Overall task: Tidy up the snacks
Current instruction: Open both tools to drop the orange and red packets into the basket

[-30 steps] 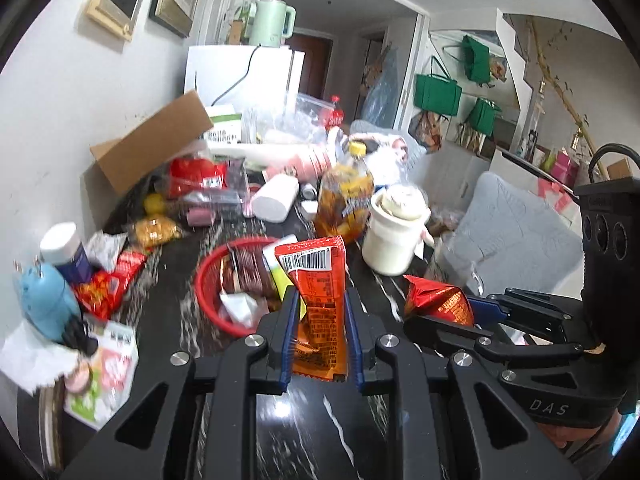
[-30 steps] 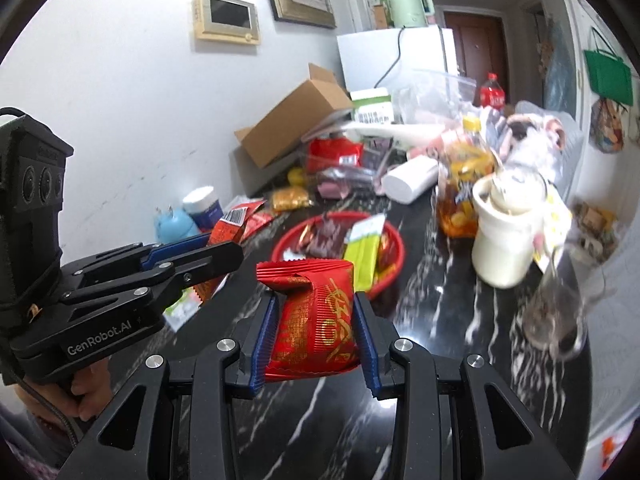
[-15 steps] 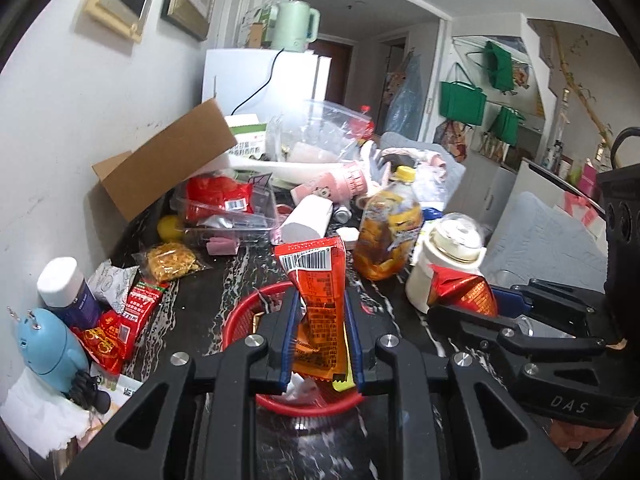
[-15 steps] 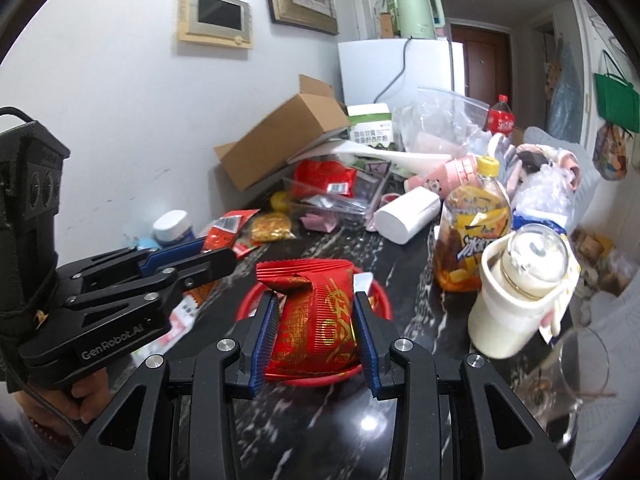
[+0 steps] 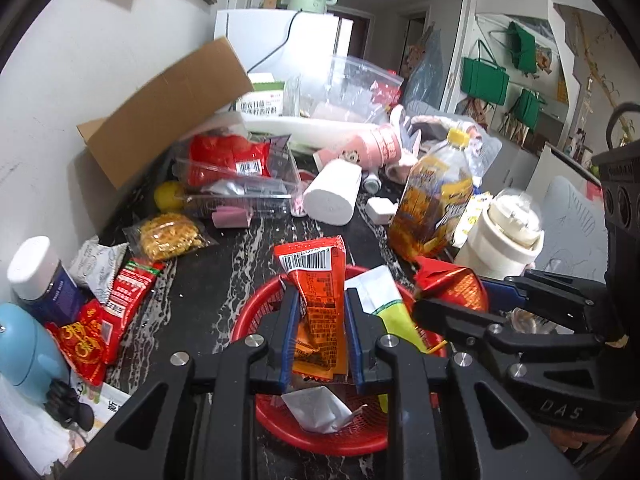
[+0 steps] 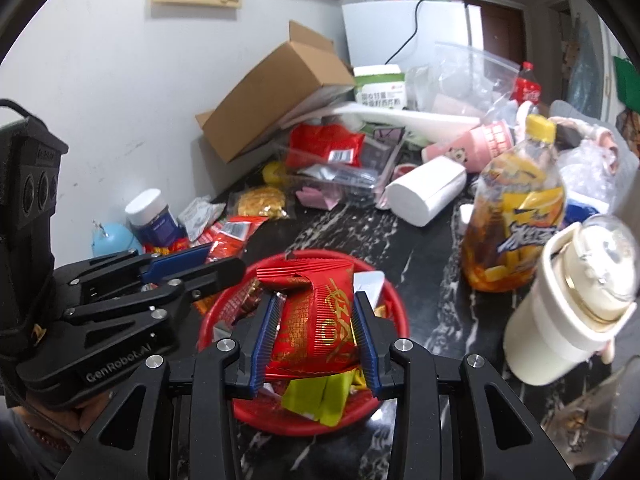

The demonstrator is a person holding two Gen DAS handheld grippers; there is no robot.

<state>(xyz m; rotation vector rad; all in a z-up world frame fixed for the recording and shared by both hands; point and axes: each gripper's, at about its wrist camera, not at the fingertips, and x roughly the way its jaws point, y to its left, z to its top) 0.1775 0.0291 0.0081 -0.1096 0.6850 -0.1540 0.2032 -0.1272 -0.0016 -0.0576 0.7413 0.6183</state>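
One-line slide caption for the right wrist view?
Right gripper holds a red snack packet above the red basket on the cluttered dark counter.

1. I have the basket (image 5: 256, 312) nearest me on the counter (image 5: 208, 272), wrappers lying in it.
2. Behind it to the right stand a bottle (image 5: 434, 200) and a jar (image 5: 500, 240).
3. A cardboard box (image 5: 168, 108) leans at the counter's back edge by the wall.
4. A paper roll (image 5: 332, 196) lies between box and bottle.
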